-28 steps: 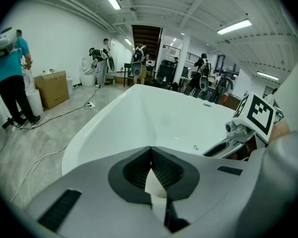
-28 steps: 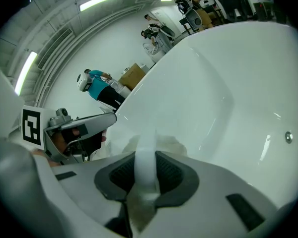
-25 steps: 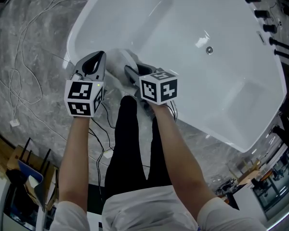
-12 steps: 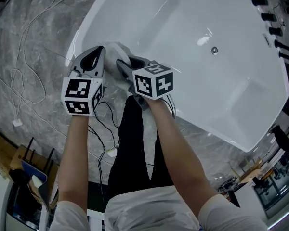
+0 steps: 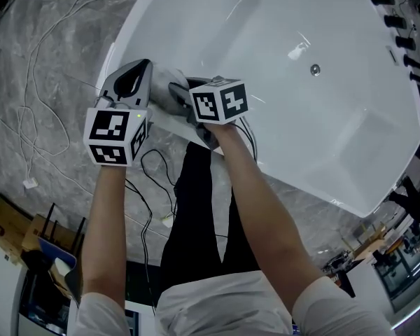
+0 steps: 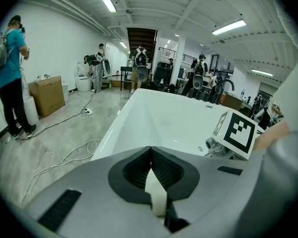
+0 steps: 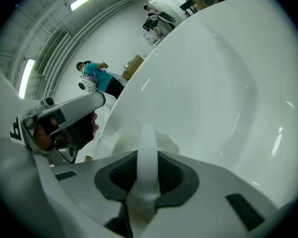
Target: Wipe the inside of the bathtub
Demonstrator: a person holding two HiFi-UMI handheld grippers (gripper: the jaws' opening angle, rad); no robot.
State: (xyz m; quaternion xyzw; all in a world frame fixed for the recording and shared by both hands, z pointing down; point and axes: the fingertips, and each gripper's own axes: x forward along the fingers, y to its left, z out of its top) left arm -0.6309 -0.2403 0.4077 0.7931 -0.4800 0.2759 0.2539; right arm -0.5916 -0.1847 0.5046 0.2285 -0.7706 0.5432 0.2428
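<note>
- You stand at the near-left end of the glossy white bathtub [image 5: 322, 152], which sits on a grey marbled floor [image 5: 49, 68]; both tools meet at its rim.
- The left gripper [image 5: 144, 66] has its fingers pressed together on a pale strip, seemingly an edge of the crumpled pale grey cloth [image 5: 166, 79]; the right gripper [image 5: 175, 89] has its fingers clamped on another fold.
- In the last second the right gripper has drawn closer to the left one; the cloth now bunches at the rim.
- This looks like a regrip; the basin around the small round metal drain [image 5: 315, 68] probably remains to wipe.
</note>
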